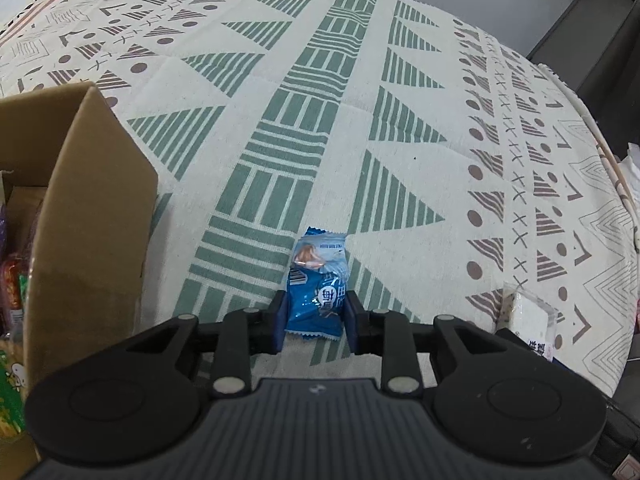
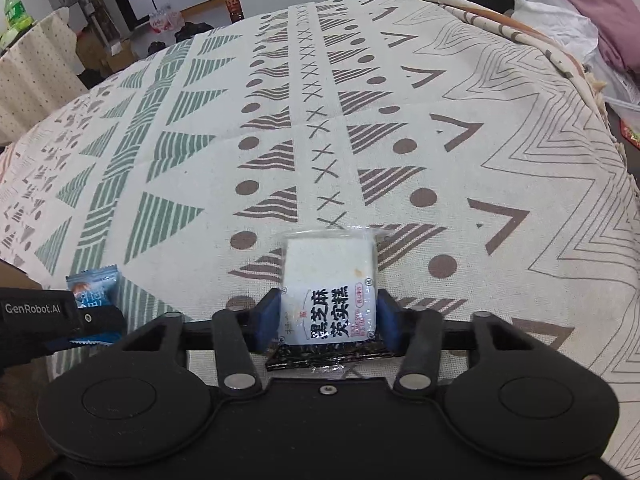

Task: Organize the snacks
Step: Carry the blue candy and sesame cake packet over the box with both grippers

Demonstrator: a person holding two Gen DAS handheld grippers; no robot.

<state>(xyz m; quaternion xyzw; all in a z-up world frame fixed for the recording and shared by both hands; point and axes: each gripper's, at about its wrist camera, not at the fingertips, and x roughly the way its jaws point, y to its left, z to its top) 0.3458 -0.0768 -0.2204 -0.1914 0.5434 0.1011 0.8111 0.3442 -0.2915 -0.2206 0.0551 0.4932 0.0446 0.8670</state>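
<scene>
A small blue snack packet [image 1: 318, 280] lies on the patterned tablecloth [image 1: 400, 60]. My left gripper [image 1: 316, 304] is shut on its lower half, with a blue pad pressed to each side. The same packet [image 2: 94, 280] shows at the left edge of the right wrist view, partly hidden by the left gripper's black body. A white cake packet [image 2: 330, 276] with black lettering and a dark lower band sits between the pads of my right gripper [image 2: 328, 316], which is shut on it. That white packet [image 1: 528, 312] also appears at the lower right of the left wrist view.
An open cardboard box [image 1: 92, 200] stands at the left, close to the left gripper, with several colourful snack packs [image 1: 12, 280] inside. The table's edge [image 1: 616, 240] curves along the right. Bags and pink fabric [image 2: 592, 8] lie beyond the far right edge.
</scene>
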